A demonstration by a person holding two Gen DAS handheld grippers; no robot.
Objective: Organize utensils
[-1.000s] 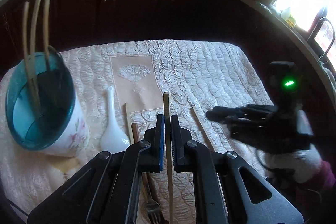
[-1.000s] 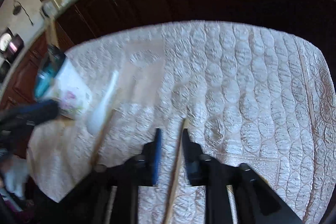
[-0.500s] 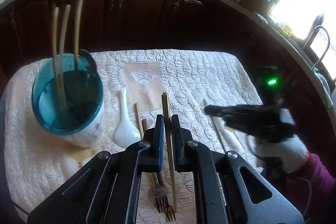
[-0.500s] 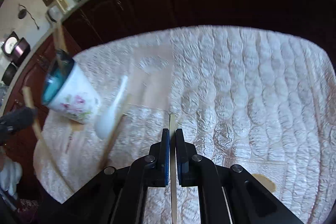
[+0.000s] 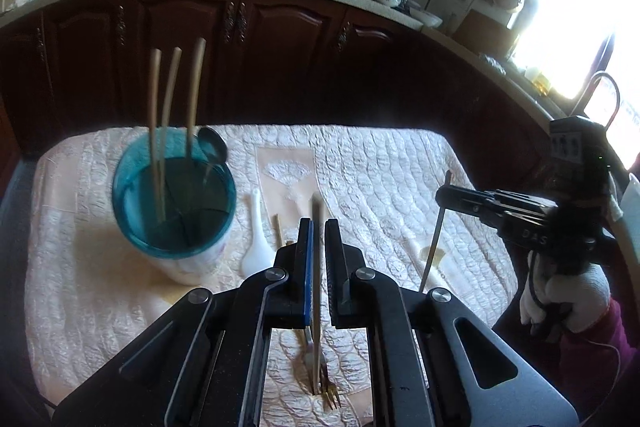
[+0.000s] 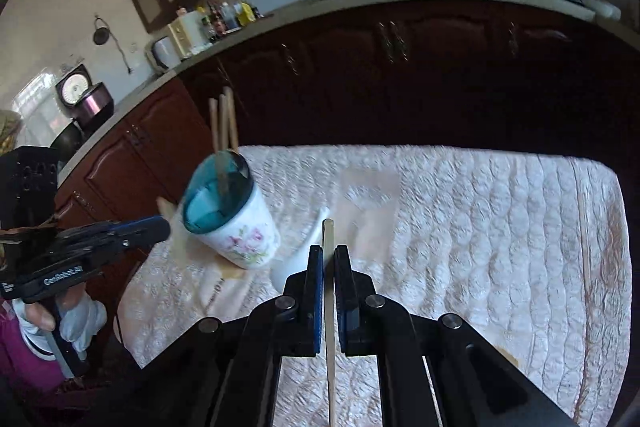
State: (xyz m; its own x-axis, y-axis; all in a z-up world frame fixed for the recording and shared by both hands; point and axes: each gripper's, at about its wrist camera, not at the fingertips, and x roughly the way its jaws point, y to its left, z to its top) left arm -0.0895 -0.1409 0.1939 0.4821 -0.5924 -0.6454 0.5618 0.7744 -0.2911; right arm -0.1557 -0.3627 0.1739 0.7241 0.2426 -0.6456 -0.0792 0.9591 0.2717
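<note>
My left gripper (image 5: pixel 317 227) is shut on a wooden chopstick (image 5: pixel 317 283), held above the quilted cloth. My right gripper (image 6: pixel 329 253) is shut on another chopstick (image 6: pixel 329 303); it also shows at the right of the left wrist view (image 5: pixel 440 193), chopstick (image 5: pixel 434 239) hanging down. A white floral cup with a teal inside (image 5: pixel 174 203) stands at the left, holding three chopsticks (image 5: pixel 173 99) and a metal spoon (image 5: pixel 214 147); it also shows in the right wrist view (image 6: pixel 228 219). A white ceramic spoon (image 5: pixel 256 247), a loose chopstick (image 5: pixel 277 227) and a fork (image 5: pixel 326 383) lie on the cloth.
The quilted pinkish cloth (image 5: pixel 380 179) covers the table, whose far edge faces dark wooden cabinets (image 5: pixel 256 47). A counter with pots and bottles runs behind. A pale utensil (image 5: pixel 416 247) lies on the cloth under the right gripper.
Both grippers have risen from the cloth with their chopsticks. The right gripper closed on its chopstick a second ago and lifted it. The cup now sits lower and farther in both views.
</note>
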